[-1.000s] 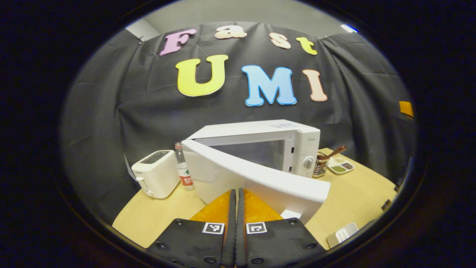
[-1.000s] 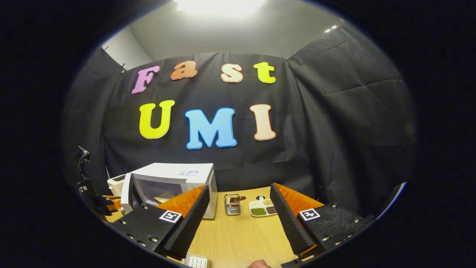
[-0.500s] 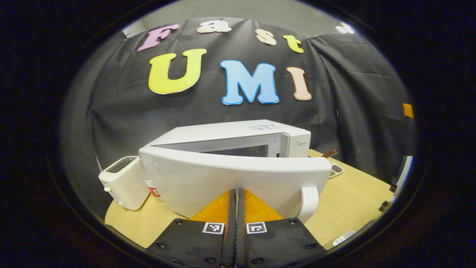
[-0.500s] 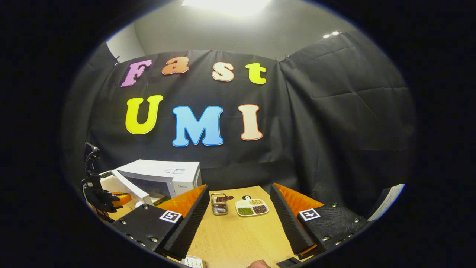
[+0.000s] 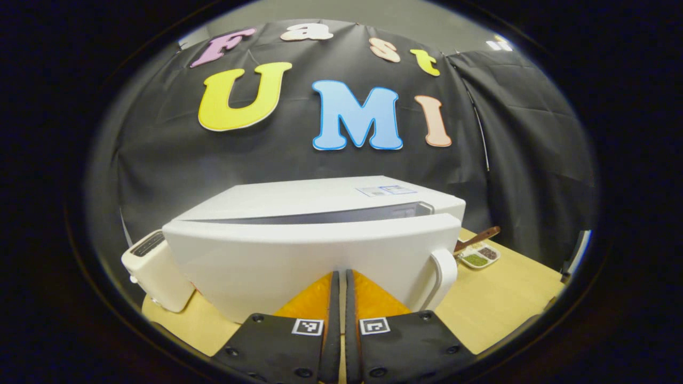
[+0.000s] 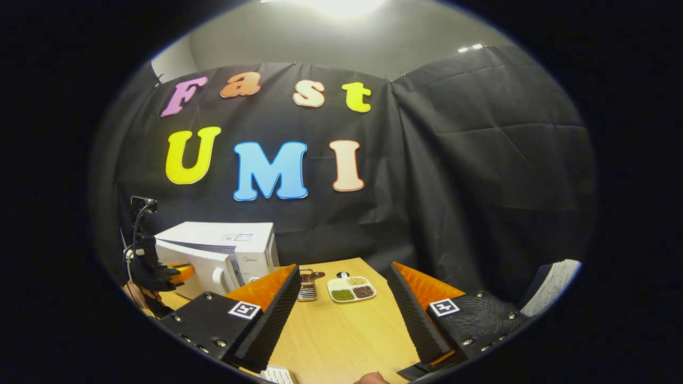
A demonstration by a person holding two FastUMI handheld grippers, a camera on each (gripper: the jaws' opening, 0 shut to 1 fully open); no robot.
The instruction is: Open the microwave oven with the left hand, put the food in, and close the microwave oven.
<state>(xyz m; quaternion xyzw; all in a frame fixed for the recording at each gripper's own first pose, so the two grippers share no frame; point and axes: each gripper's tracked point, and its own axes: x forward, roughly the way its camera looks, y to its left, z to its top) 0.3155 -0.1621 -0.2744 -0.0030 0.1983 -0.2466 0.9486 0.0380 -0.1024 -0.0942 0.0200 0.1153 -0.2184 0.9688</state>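
Observation:
The white microwave [image 5: 320, 197] stands on the wooden table, its door [image 5: 299, 256] swung almost to, with a thin dark gap along the top. The door's handle [image 5: 445, 277] is at its right end. My left gripper [image 5: 339, 274] is shut with nothing between its fingers, and its tips rest against the door's outer face. In the right gripper view the microwave [image 6: 235, 240] sits at the left, with the left gripper [image 6: 176, 273] at its door [image 6: 200, 269]. My right gripper [image 6: 342, 266] hangs open and empty over the table. The door hides the oven's inside.
A white toaster [image 5: 155, 266] stands left of the microwave. To its right are a metal holder [image 6: 307, 290] and a divided dish of grains [image 6: 351, 289]. Bare tabletop [image 6: 341, 341] lies under my right gripper; a small white object [image 6: 277, 375] sits at the near edge.
The left gripper has pushed the door from wide open to nearly closed, moving in toward the microwave. The right gripper has stayed open and turned slightly to the right.

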